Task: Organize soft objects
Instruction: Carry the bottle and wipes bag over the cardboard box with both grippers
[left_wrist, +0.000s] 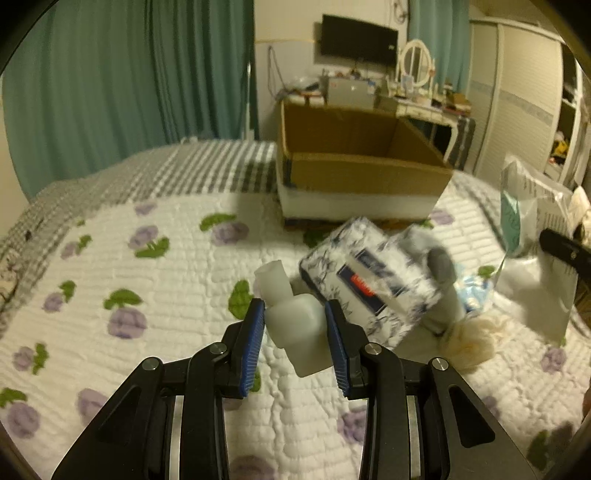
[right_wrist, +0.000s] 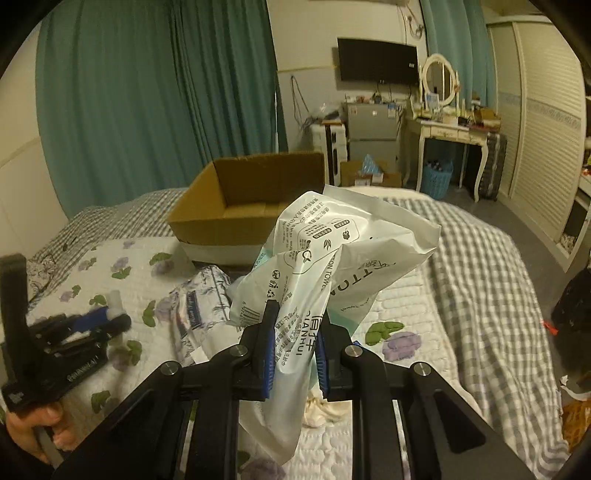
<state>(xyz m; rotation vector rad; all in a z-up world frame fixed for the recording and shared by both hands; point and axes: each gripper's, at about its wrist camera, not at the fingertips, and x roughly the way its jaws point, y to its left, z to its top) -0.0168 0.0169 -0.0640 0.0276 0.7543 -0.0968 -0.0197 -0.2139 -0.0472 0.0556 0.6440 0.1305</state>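
My left gripper (left_wrist: 295, 308) is shut on a white plastic bottle (left_wrist: 297, 330), held above the flowered quilt (left_wrist: 147, 295); the same gripper (right_wrist: 99, 317) shows at the left of the right wrist view, with a hand under it. My right gripper (right_wrist: 294, 317) is shut on a crumpled white cotton-towel bag (right_wrist: 325, 254), lifted off the bed. An open cardboard box (left_wrist: 354, 162) (right_wrist: 251, 199) stands on the bed behind both. A blue-and-white tissue pack (left_wrist: 362, 280) (right_wrist: 199, 306) lies just right of the bottle.
A grey soft toy (left_wrist: 443, 284), a cream fluffy piece (left_wrist: 469, 343) and blue wrapping lie right of the tissue pack. A grey checked blanket (right_wrist: 480, 277) covers the bed's right side. A dressing table (right_wrist: 447, 129), small fridge and wardrobe stand beyond the bed; green curtains hang at the left.
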